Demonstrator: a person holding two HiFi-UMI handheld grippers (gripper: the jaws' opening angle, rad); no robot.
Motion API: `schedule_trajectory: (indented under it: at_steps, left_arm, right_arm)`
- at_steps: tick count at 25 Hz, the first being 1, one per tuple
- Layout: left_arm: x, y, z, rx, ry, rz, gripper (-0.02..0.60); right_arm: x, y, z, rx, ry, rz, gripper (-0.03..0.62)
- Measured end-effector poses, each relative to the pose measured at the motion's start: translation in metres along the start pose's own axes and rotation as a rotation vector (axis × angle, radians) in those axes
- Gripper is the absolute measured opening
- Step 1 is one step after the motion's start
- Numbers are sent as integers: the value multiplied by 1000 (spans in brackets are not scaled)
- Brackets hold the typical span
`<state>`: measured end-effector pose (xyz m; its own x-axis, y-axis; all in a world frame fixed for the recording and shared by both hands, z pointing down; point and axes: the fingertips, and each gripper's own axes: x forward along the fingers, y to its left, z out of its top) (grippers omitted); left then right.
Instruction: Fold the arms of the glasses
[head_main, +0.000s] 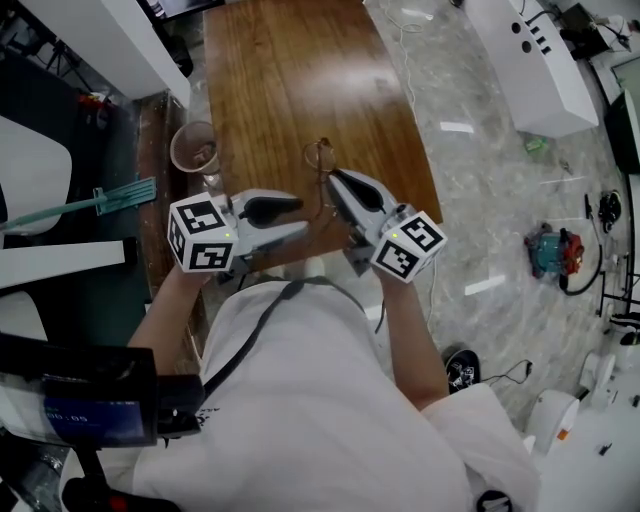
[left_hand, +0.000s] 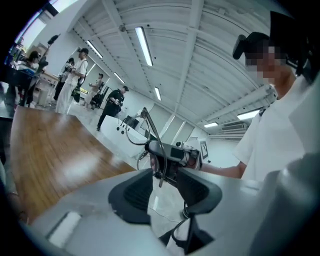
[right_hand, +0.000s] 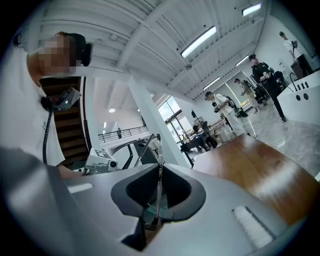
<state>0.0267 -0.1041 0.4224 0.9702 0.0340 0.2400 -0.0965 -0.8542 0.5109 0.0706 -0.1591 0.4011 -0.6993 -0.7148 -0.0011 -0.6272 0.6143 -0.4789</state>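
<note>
Thin wire-framed glasses are held above the near edge of the wooden table. My right gripper is shut on them. In the right gripper view the frame runs edge-on between the pads, and my right gripper clamps the glasses, whose arms stick out ahead. My left gripper faces it from the left, open. In the left gripper view one thin arm of the glasses hangs down at the tips of my left gripper, with a gap to each pad.
A clear glass cup stands on a dark side shelf left of the table. A teal broom lies further left. A white counter and a red-and-teal device are on the marble floor to the right. Several people stand in the background.
</note>
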Motion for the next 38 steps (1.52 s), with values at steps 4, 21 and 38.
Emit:
schedule_trajectory:
  at_steps: [4,21,38]
  left_arm:
    - [-20,-24,27,-58,-101,-142,6]
    - [-6,-27,32,-94,-173,-201,6]
    - [-5,-46,11,160,-230,46,137]
  right_arm:
    - [-3,3,2,38,-1,33,31]
    - [6,27,0,107,-52,71,31]
    - [-19,-30,19,302,-260,-114,31]
